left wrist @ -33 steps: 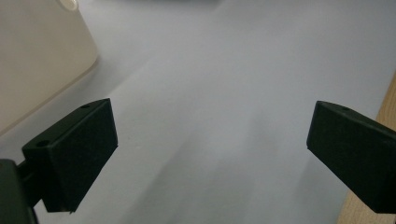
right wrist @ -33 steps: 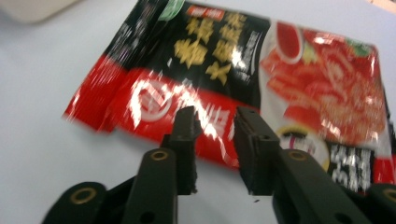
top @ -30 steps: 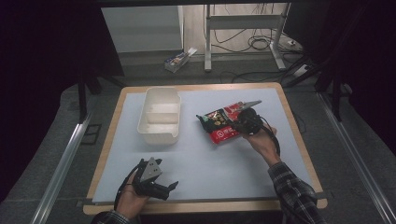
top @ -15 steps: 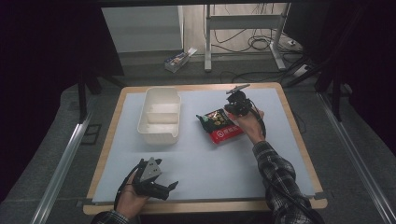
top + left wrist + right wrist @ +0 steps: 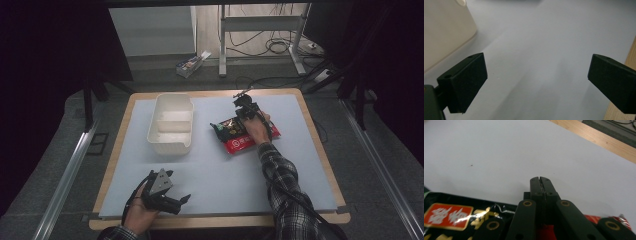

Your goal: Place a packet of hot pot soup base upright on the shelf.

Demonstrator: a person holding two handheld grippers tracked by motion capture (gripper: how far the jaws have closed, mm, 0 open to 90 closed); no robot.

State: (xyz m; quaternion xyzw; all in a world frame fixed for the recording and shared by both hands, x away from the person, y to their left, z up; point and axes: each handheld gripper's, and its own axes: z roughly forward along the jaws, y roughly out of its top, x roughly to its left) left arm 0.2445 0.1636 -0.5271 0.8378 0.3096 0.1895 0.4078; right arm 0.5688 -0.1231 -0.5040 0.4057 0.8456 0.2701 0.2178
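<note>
A red and black snack packet (image 5: pixel 239 141) lies flat on the pale mat, right of centre. My right gripper (image 5: pixel 243 99) reaches over it, its shut jaws poking past the packet's far edge. In the right gripper view the right gripper (image 5: pixel 540 180) has its jaws pressed together above bare mat, with the packet (image 5: pixel 449 216) lying under the gripper's body. Nothing shows between the jaws. My left gripper (image 5: pixel 181 200) rests near the front left of the table. It stands wide open (image 5: pixel 536 80) over empty mat.
A white two-compartment container (image 5: pixel 172 122) stands left of the packet, and its wall (image 5: pixel 444 30) shows beside the left jaw. The table's wooden rim (image 5: pixel 220 220) frames the mat. A small box (image 5: pixel 191 64) lies on the floor beyond.
My right gripper has moved away from the person, from the packet's right side to past its far edge. The left gripper has stayed in place.
</note>
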